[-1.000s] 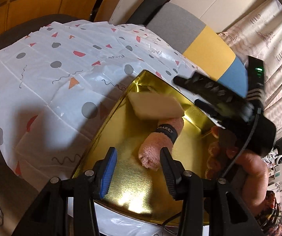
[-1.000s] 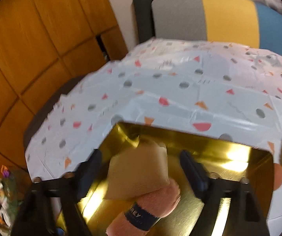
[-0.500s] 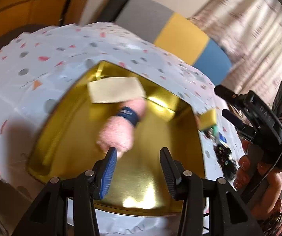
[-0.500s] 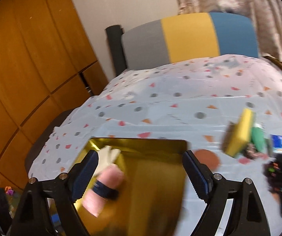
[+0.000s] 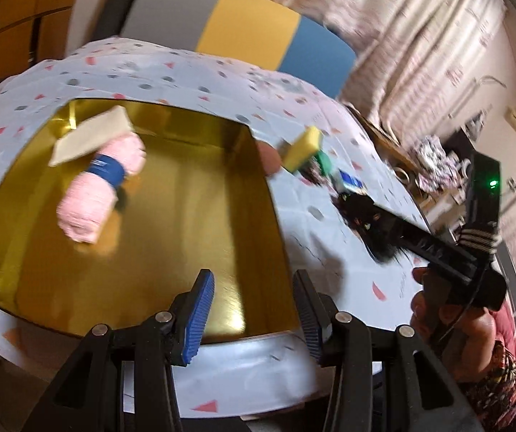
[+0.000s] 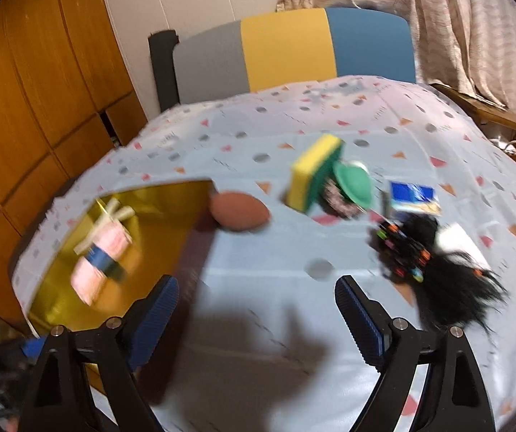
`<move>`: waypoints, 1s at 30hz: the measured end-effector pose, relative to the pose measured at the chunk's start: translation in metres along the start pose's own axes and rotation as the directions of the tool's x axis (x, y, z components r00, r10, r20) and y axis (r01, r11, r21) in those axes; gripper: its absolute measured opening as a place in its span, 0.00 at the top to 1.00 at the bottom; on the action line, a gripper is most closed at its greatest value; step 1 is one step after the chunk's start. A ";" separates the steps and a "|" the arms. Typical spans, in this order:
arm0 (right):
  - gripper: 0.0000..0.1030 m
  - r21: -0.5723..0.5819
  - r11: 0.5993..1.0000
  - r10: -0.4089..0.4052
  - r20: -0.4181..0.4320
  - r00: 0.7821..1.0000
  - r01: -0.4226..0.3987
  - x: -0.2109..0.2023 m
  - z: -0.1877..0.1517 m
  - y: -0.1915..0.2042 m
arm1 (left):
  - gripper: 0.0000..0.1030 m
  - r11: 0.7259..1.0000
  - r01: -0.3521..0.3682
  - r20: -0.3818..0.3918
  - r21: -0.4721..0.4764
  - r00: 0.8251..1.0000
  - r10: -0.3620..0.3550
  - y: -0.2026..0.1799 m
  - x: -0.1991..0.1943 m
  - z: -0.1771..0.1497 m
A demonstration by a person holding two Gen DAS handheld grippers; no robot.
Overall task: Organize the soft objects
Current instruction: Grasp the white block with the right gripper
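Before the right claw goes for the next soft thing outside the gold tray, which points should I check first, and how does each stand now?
1. Right claw open and empty: ok.
2. Left claw open and empty, over the gold tray: ok.
3. Pink rolled towel and beige cloth lie inside the tray: ok.
4. Free floor left in the tray: ok.
5. Yellow sponge stands free of the green item beside it: cannot tell, blurred.
6. Brown ball clear of the tray rim: cannot tell.
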State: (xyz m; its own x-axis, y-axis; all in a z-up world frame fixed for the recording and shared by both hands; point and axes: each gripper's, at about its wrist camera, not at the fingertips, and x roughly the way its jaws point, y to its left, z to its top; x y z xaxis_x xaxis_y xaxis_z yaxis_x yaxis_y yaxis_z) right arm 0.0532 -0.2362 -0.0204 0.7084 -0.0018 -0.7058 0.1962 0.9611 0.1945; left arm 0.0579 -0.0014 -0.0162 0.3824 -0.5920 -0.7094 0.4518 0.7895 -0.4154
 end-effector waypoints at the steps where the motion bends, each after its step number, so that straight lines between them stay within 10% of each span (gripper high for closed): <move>1: 0.13 -0.005 1.000 -0.013 -0.014 1.000 0.013 0.001 -0.006 -0.007 | 0.56 1.000 0.007 -0.007 0.008 1.000 -0.007 -0.005 0.002 -0.002; 14: 0.12 -0.133 0.973 -0.199 -0.090 0.976 0.187 0.048 0.026 -0.111 | 0.56 0.998 0.044 -0.050 0.044 0.998 -0.041 -0.055 0.015 -0.012; 18: 0.12 -0.005 0.992 -0.127 -0.213 0.969 0.129 0.068 0.020 -0.134 | 0.56 0.998 0.041 -0.054 0.044 0.998 -0.039 -0.066 0.020 -0.014; 24: 0.12 0.118 0.982 0.166 -0.178 0.970 -0.146 0.038 0.006 -0.128 | 0.56 0.997 0.034 -0.080 0.071 0.996 -0.028 -0.083 0.033 -0.014; 30: 0.12 0.151 0.986 -0.075 -0.017 0.997 0.077 0.000 0.037 -0.185 | 0.56 0.997 0.029 -0.096 0.076 0.995 -0.021 -0.094 0.044 -0.016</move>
State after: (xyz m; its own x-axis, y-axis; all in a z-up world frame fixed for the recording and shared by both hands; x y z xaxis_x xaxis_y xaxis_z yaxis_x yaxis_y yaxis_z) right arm 0.0416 -0.4240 -0.0313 0.6804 -0.0693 -0.7295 0.3498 0.9055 0.2403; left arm 0.0195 -0.0994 -0.0173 0.2935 -0.5905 -0.7518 0.5227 0.7575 -0.3910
